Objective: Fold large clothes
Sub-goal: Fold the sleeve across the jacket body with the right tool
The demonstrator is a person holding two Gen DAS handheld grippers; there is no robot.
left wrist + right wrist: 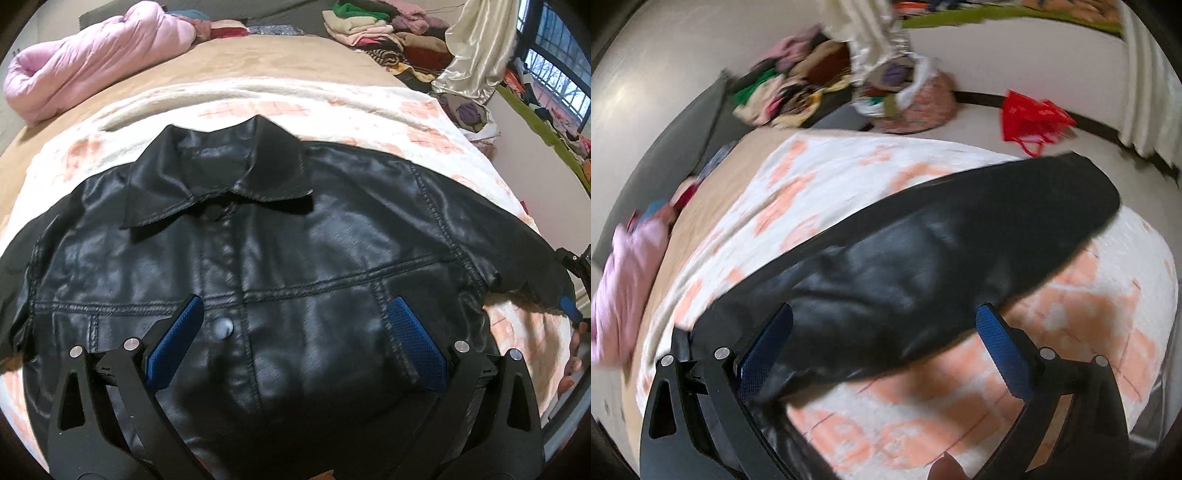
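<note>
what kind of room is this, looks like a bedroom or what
Probably a bedroom at home used for sorting laundry. The black jacket lies on a patterned blanket over what looks like a bed, a clothes pile sits behind, and a curtain hangs by the window.

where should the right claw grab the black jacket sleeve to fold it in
Grip the sleeve near its cuff end, coming from its outer, lower edge over the blanket. The sleeve lies flat and stretched away from the jacket body, so the thin edge there suits the open right claw. This view is blurred.
</note>
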